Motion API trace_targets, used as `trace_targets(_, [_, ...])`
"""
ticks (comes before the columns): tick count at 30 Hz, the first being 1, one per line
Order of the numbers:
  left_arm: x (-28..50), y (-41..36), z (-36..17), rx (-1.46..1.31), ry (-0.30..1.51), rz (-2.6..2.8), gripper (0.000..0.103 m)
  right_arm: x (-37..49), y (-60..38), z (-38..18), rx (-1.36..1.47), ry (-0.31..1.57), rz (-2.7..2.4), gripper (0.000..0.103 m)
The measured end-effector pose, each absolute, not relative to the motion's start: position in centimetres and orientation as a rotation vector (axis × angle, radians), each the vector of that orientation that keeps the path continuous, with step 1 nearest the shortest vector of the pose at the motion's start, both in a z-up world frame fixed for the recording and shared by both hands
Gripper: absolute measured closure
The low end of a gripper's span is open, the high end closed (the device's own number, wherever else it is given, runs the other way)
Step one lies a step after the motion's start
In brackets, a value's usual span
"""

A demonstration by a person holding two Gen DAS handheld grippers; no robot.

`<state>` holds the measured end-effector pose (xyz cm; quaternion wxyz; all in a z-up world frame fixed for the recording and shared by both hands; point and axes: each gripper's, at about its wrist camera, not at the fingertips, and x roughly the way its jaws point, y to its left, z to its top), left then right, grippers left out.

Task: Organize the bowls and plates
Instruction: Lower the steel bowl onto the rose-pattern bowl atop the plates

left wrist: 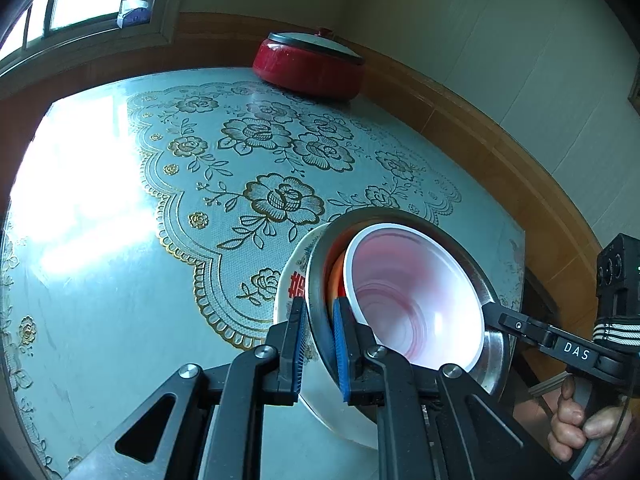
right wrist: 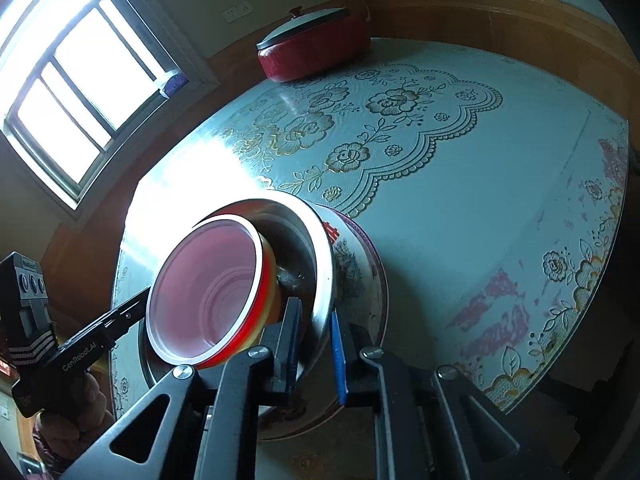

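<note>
We find both hand-held grippers, left (left wrist: 318, 344) and right (right wrist: 314, 344), clamped on the steel bowl (left wrist: 494, 344) rim at nine and three o'clock, steadying the stack.

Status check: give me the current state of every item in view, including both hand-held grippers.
Left hand-held gripper: shut on the steel bowl's rim.
Right hand-held gripper: shut on the steel bowl's opposite rim.
Steel bowl: nested in the patterned bowl, tilted.
Red cup: nested inside the steel bowl, empty.
Patterned bowl: bottom of the stack.
Red pot: lidded, at the table's far edge.
</note>
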<state>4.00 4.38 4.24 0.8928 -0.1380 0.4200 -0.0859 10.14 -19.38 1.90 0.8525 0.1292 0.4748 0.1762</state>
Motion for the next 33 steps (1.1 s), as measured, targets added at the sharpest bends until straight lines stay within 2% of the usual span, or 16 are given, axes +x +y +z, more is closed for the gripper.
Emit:
trace_targets(8, [3.7, 4.7, 4.3, -0.313, 0.866, -0.182, 0.089, 9.8, -19.6, 1.9, 0.297, 1.006, 0.378, 0.088])
trace_targets(11, [3.3, 5.4, 4.4, -0.352, 0.85, -0.194, 0.089, 9.5, -20.2, 2.3, 0.326, 0.989, 0.389, 0.081])
trace_targets(20, [1.3, 8.7, 4.9, -0.447, 0.797, -0.154, 0.089, 7.0, -22.9, 3.7, 0.398, 0.909, 0.379, 0.08])
trace_targets(26, [0.4, 10.5, 3.5, -0.441, 0.828, -0.094, 0.089, 5.3, -23.4, 2.3, 0.406, 0.962, 0.4, 0.08])
trace_targets(33, [0.2, 9.1, 1.9, -0.419, 0.868, -0.118, 0.089, 3.8, -21.6, 0.8, 0.392, 1.029, 0.482, 0.08])
